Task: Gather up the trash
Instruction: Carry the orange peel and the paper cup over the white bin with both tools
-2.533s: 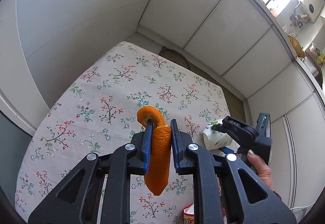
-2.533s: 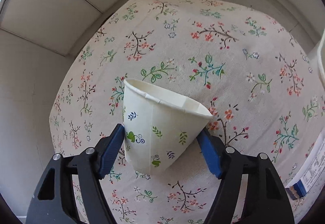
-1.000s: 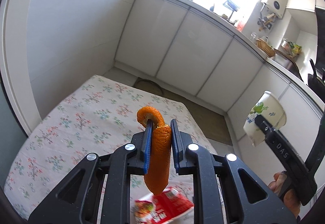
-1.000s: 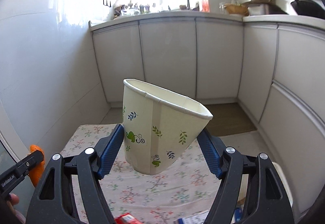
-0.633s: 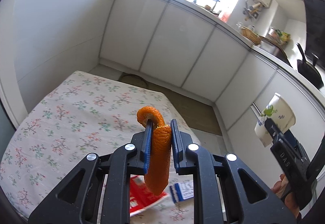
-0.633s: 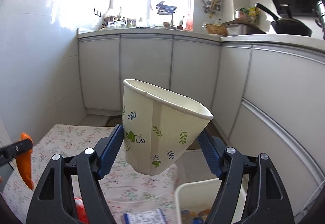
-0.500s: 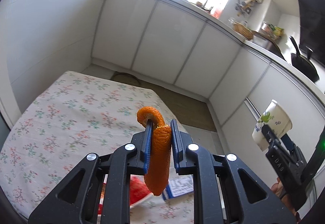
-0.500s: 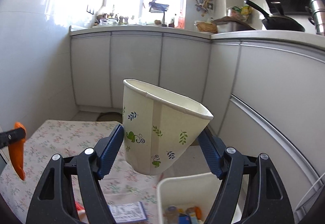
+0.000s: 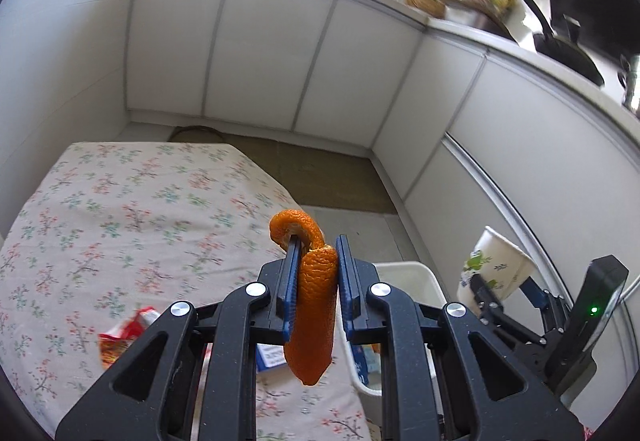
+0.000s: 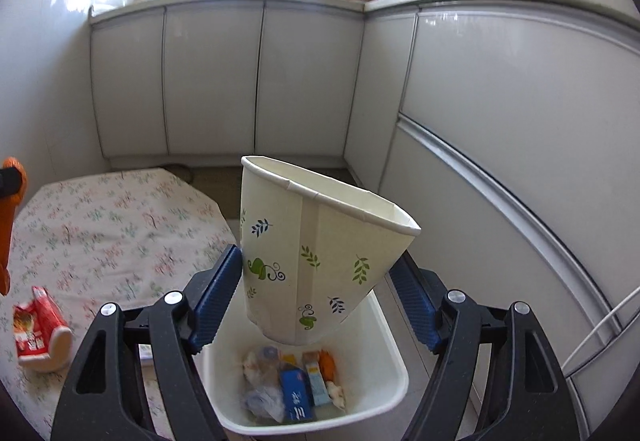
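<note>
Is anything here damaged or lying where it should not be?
Yes. The paper cup in the right claw is squashed, its rim creased flat. A red wrapper lies crumpled on the floral table, outside the white bin.

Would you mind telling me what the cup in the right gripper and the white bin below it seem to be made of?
Cup: apparently thin paper, matte white with printed leaves; its wall is creased into flat facets and has a rolled rim. White bin: probably moulded plastic, smooth and slightly glossy, with rounded corners and a thick lip, though the look alone cannot confirm it.
</note>
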A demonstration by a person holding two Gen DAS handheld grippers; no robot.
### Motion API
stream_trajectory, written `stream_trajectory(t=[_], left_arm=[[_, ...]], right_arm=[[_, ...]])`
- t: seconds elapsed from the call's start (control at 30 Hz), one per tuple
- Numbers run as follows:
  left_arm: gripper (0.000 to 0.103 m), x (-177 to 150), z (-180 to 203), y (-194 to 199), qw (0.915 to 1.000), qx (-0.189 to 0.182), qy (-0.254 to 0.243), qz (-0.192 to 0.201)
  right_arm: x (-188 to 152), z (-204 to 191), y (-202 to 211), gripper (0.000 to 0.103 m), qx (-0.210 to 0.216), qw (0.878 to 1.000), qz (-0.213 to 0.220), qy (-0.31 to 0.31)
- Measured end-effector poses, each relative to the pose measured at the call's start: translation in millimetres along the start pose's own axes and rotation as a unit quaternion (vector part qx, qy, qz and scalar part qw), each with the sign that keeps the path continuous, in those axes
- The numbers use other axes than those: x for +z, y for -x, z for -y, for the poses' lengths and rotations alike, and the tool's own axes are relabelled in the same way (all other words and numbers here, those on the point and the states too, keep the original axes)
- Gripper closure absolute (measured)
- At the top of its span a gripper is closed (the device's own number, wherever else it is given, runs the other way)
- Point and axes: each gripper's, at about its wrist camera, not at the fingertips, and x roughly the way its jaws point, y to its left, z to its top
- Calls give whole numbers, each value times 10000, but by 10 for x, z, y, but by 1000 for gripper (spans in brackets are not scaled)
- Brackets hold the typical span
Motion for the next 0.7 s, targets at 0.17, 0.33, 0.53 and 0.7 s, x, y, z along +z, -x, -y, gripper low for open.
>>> stream_trajectory(t=[0.17,0.33,0.53,0.7], left_arm=[[86,-90,287,-231,9994,-100,-212,-241],[86,-138,513,-426,9982,-212,-324,-452],[86,-170,824,-620,9963,-402,-474,-590],[86,-195,1116,-782,9937,-636,-616,-684]], right_arm=[[-145,183,-137,28,135,9995,-284,-61],[-180,401,-191,22,165,9981,-408,-440],[-160,704,-94,14,-381,9958,-136,-821],[-174,961,-68,12,-935,9884,-86,-1194]])
